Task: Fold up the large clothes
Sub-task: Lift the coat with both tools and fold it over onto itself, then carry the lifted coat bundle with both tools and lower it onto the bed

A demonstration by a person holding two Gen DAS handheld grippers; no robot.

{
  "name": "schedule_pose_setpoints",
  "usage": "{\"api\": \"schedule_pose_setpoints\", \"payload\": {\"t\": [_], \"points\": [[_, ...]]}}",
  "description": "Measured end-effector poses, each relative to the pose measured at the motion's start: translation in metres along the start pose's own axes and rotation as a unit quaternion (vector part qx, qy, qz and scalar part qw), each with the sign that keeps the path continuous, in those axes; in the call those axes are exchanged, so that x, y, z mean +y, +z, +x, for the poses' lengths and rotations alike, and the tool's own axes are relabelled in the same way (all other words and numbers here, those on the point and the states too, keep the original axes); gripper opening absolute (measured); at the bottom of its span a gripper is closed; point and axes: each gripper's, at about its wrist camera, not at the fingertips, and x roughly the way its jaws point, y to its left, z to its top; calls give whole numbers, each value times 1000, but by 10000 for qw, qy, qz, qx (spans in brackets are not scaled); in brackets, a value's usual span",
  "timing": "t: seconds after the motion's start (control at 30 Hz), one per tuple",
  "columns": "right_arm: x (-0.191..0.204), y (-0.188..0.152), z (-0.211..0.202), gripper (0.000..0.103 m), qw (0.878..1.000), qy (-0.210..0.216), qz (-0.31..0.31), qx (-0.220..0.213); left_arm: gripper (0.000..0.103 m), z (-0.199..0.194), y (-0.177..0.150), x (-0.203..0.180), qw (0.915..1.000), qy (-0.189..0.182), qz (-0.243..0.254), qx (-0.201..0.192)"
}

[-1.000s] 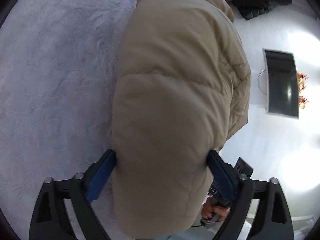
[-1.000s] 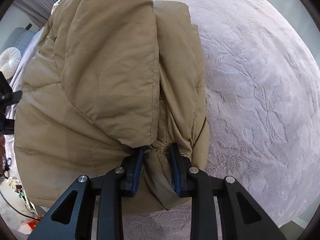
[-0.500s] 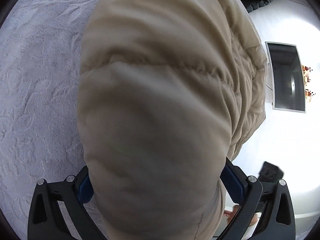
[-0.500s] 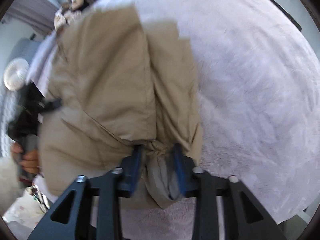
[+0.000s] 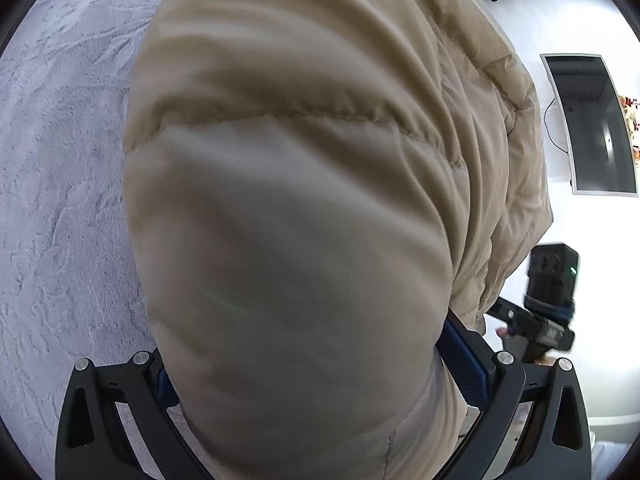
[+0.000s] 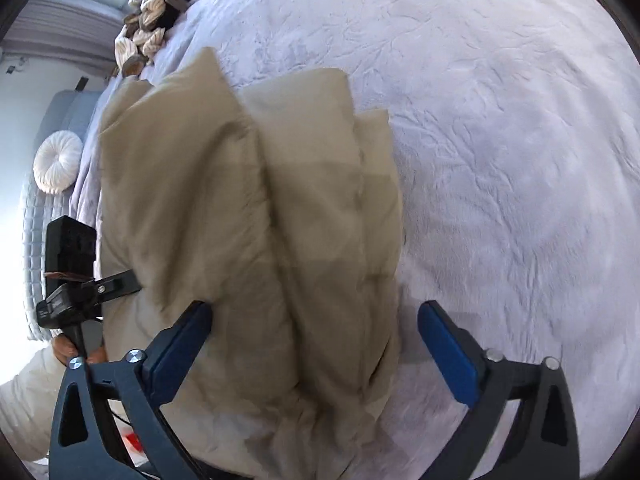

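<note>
Surface: pale textured bedspread
Coat: beige puffer coat lying bunched on it
Right gripper: just opened, released; coat between, untouched
Left gripper: spread wide; coat bulging between; grip unclear

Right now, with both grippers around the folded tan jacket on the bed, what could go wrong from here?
1. The right gripper has just been opening; its pads no longer pinch the puffy tan jacket, so the stacked folds may spring apart.
2. The left gripper stands wide with jacket bulk filling its view; fabric could snag on a finger as it withdraws, dragging the fold.
3. The jacket lies near the edge of the bed and might slump off.
</note>
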Motion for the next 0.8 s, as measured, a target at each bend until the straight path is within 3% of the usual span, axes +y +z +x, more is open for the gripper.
{"api": "schedule_pose_setpoints", "payload": {"t": [0.13, 0.2, 0.33, 0.47, 0.53, 0.6, 0.73, 0.8], "points": [[-18, 15, 21, 103, 9971, 689, 100, 314, 103, -4, 0, 14, 9998, -178, -21, 50], [-27, 25, 35, 103, 9907, 1260, 191, 480, 103, -6, 1, 20, 9995, -294, -54, 88], [-26, 34, 59, 103, 9798, 1912, 274, 524, 103, -4, 6, 31, 9987, -479, -144, 130], [-23, 35, 71, 103, 9762, 2050, 441, 556, 101, -10, 7, 33, 9986, -499, -138, 57], [-20, 35, 72, 101, 9760, 2038, 502, 579, 93, -18, 4, 34, 9987, -501, -75, -16], [-21, 34, 72, 91, 9735, 2080, 678, 666, 87, -29, 4, 38, 9984, -562, -31, -73], [-12, 31, 65, 61, 9689, 2263, 804, 600, 82, -46, 3, 33, 9978, -645, 131, -114], [-2, 27, 58, 54, 9699, 2264, 732, 511, 82, -58, 5, 29, 9967, -724, 336, -112]]}}
